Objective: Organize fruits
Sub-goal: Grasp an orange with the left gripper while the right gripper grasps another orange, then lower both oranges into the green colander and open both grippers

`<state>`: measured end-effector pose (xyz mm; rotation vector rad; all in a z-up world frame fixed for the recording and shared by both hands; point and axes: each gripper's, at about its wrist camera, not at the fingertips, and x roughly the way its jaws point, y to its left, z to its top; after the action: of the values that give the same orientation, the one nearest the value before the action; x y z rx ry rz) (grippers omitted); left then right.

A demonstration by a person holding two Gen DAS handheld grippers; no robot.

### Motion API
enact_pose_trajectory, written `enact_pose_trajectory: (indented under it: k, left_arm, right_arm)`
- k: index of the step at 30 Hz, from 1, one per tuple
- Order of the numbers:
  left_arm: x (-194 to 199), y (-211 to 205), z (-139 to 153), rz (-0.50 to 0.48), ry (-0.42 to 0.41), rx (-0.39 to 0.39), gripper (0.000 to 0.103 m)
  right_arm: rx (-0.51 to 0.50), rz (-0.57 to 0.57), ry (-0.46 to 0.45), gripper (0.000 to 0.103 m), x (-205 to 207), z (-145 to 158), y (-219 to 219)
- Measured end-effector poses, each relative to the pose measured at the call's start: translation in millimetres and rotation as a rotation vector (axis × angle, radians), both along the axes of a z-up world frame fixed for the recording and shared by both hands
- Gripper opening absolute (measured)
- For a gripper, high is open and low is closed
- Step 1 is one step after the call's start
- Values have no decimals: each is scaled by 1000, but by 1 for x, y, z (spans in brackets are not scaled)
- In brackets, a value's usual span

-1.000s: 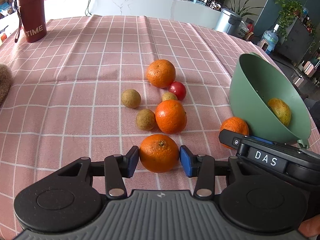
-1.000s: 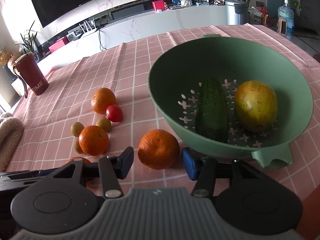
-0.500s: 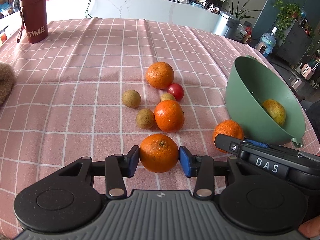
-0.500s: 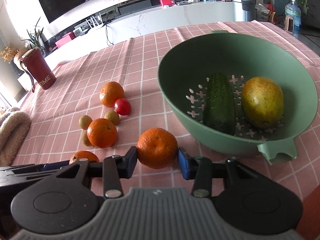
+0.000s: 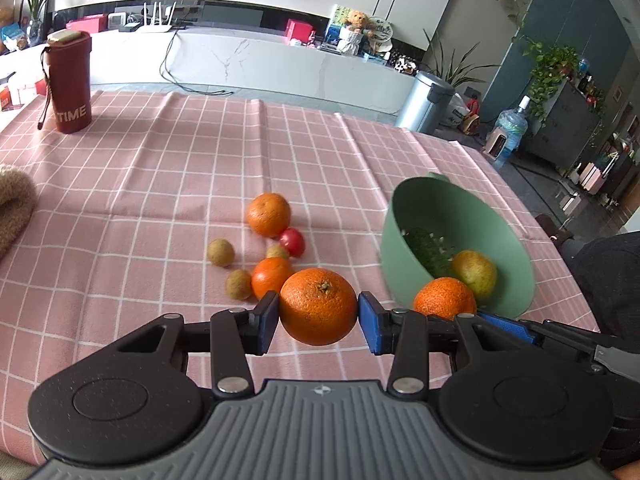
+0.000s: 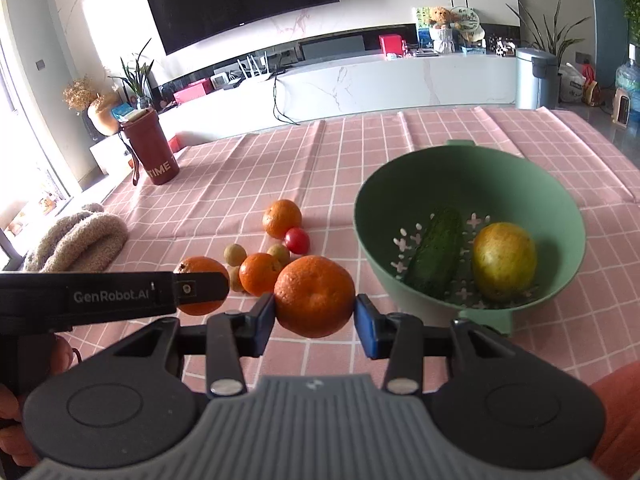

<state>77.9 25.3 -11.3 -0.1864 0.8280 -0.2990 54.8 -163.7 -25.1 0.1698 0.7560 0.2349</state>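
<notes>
While each tool point(image 5: 318, 322) point(image 6: 315, 317) pinches an orange point(image 5: 318, 306) point(image 6: 314, 297), they may collide over the bowl point(image 6: 560, 216), knocking fruit toward the counter's right edge.

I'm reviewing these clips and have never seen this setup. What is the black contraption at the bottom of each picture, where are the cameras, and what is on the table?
No robot here: a person holds a two-finger gripper in each hand, and a fisheye camera on each looks forward along its blue-padded fingers. One picture comes from the left gripper, shut on an orange; the other from the right gripper, shut on a second orange. Both oranges look lifted off the pink checked tablecloth. On the cloth lie two more oranges, a small red tomato, three small brownish fruits and a green bowl holding a cucumber and a yellow-green fruit. A red cup stands farther back.
</notes>
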Motion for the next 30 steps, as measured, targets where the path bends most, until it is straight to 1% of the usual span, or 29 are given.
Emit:
enact_pose_trajectory:
  k: [4, 7, 10, 12, 15, 19, 23, 30]
  left_arm:
    - [8, -21, 15, -48, -20, -21, 48]
    - [22, -39, 23, -81, -17, -37, 48]
    - [43, -55, 25, -104, 36, -68, 48]
    - [55, -68, 22, -127, 57, -73, 48]
    - [74, -87, 16, -148, 85, -42, 48]
    - [93, -110, 4, -175, 124, 21, 48]
    - [107, -125, -7, -197, 139, 102, 48]
    - [125, -134, -22, -200, 176, 173, 48]
  right_arm:
    - [-8, -10, -21, 40, -2, 16, -21]
    - [-37, -6, -41, 40, 0, 28, -37]
    - [-87, 1, -55, 40, 9, 38, -55]
    - [-137, 3, -58, 40, 20, 42, -66]
    - [-169, 20, -52, 40, 38, 45, -81]
    - [-213, 69, -32, 40, 69, 40, -97]
    - [-252, 130, 14, 40, 100, 26, -106]
    - [-276, 212, 63, 40, 138, -1, -113]
